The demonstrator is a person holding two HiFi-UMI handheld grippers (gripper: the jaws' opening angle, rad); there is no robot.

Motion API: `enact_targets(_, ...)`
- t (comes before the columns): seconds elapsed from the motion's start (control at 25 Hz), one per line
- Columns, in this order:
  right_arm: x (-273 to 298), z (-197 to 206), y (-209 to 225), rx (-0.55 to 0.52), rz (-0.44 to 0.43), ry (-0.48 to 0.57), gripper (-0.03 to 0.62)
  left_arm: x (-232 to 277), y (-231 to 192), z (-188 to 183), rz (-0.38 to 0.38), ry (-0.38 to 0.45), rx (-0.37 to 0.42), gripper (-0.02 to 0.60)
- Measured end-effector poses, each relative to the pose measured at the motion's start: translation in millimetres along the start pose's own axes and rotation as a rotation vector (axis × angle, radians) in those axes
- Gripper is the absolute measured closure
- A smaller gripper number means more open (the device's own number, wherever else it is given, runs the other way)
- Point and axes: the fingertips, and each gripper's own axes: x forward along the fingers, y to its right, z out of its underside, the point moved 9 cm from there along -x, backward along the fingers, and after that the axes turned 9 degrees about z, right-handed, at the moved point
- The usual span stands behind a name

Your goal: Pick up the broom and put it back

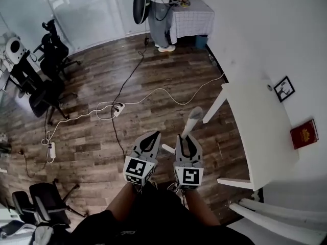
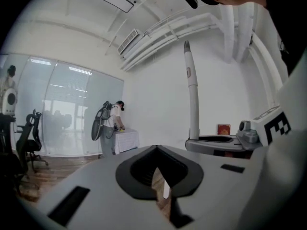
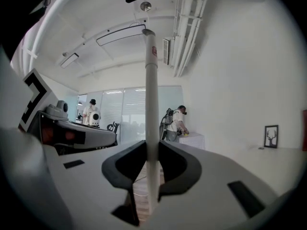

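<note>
The broom shows as a white handle [image 1: 191, 120] that stands upright between the pads of my right gripper [image 1: 188, 138], which is shut on it. In the right gripper view the handle [image 3: 151, 95] runs straight up through the right gripper [image 3: 151, 146] toward the ceiling. Its brush end is hidden below. My left gripper [image 1: 152, 137] is held close beside the right one, with its jaws together and nothing in them. From the left gripper [image 2: 157, 150] the handle [image 2: 192, 95] rises to the right. Both grippers point about level over the wooden floor.
A white table [image 1: 260, 131] stands against the right wall with a red book [image 1: 304, 134] and a small picture frame [image 1: 284, 88]. Cables and a power strip [image 1: 118, 107] lie on the floor. Office chairs [image 1: 48, 80] stand at the left. A person [image 1: 159, 14] stands at a far table.
</note>
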Motion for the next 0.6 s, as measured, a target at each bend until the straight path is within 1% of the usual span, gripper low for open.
enact_targets(0.16,27.7,-5.0,-37.4,-0.008,-0.124,0.008,0.496,-18.3,-39.1,-1.7,-0.123,0.019,-0.01,0.581)
enact_targets(0.28,51.1,-1.9,-56.8,-0.019,-0.18,-0.003,0.496,-21.2,-69.6,1.9,-0.163,0.049,-0.034,0.583)
enact_targets(0.4,86.0,1.5,-78.3,-0.031,-0.179,0.008,0.496,-23.1,-112.3,0.6,-0.17,0.077,-0.043,0.582)
enact_targets(0.6,149.5,-2.3,-137.9,-0.04,-0.158,0.001,0.496,-42.9,-203.9,-8.5,-0.173,0.092,-0.043,0.582)
